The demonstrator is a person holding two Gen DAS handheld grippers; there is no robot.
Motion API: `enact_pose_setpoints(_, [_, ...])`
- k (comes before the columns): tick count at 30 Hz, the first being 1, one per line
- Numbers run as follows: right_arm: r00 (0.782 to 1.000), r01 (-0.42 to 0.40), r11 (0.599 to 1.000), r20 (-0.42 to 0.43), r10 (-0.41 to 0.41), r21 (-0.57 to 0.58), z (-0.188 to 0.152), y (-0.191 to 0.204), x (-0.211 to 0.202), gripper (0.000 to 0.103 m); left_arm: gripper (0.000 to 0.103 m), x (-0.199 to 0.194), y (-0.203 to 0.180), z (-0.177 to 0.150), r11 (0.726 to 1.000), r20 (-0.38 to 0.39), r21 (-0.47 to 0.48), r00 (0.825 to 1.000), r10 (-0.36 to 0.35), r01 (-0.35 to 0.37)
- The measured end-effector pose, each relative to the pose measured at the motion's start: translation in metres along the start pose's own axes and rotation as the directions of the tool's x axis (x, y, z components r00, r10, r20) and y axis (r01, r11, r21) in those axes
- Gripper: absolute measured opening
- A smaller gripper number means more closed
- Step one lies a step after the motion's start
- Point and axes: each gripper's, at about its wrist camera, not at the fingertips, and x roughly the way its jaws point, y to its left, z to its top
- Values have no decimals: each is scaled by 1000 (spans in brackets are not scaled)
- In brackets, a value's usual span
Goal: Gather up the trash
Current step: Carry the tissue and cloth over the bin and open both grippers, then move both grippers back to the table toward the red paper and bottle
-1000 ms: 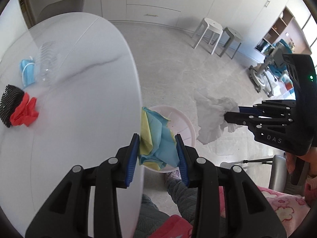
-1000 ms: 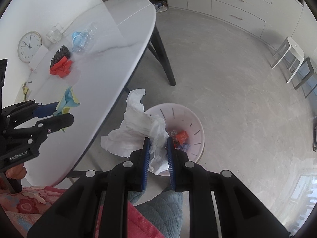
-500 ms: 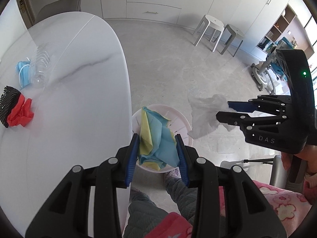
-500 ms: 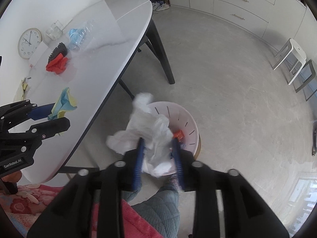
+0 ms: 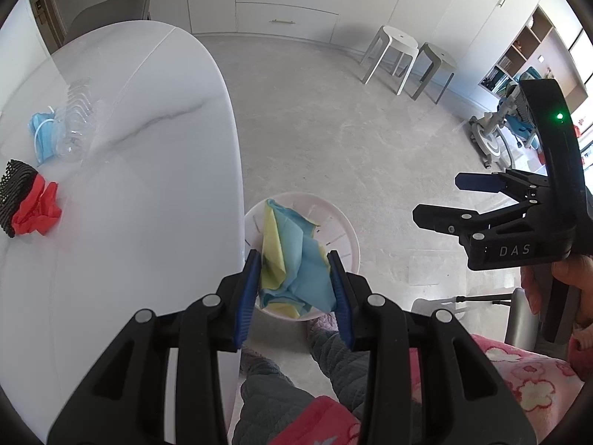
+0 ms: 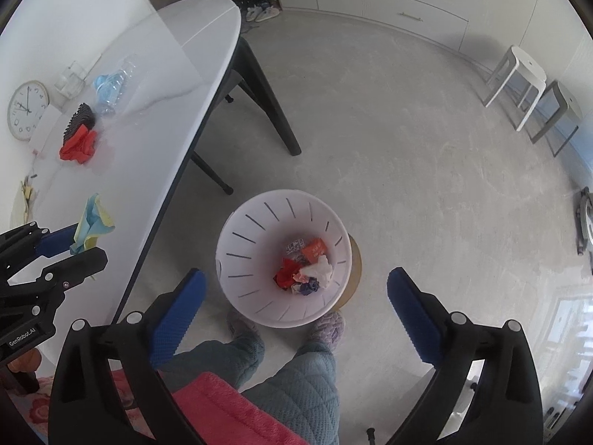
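My left gripper (image 5: 294, 278) is shut on a crumpled blue and yellow paper (image 5: 292, 259) and holds it above the white trash basket (image 5: 348, 237) on the floor. My right gripper (image 6: 294, 296) is open and empty above the same basket (image 6: 252, 244). The white tissue (image 6: 318, 269) lies inside with other scraps. On the white table (image 5: 148, 170) lie a red scrap (image 5: 37, 211), a black mesh piece (image 5: 13, 185), a clear bottle (image 5: 74, 126) and a blue mask (image 5: 40, 129).
The person's legs and slippers (image 6: 326, 328) stand right by the basket. Dark table legs (image 6: 267, 100) stand to its left. Two stools (image 5: 407, 59) stand far back by the cabinets. A clock (image 6: 26, 109) leans at the table's far side.
My right gripper opened and let go of the white tissue, which fell into the basket. My left gripper moved right off the table edge, over the basket, still holding the paper.
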Motion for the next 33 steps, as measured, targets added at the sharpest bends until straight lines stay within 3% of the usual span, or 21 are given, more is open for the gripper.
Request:
enact_pose_setpoints(5, [1000,13,1000,-4,-13,5,-4,-7,-4,98,37,6,-8,4,1000,-8,21,1000,-14,14])
enact_pose_setpoints(12, [999,33,999,-6,-33,37,-6,-27,-8,98,88,4,-26,9,998,24,63,1000,-12,11])
enact_pose_setpoints(13, [999,34,999,-8,-33,43,-6,-30,-7,98,91,4,-28,10,998,30,68,999,-13,11])
enact_pose_setpoints(16, [999,32,998,-5,-32,52,-5,-35,-8,98,95,3,-32,12,997,32,77,999,-1,-1])
enact_pose_setpoints(33, [1000,-5,1000,-10,5,23,6,-25,0,98,95,3,-21,16,999,22,17,999,35,-35])
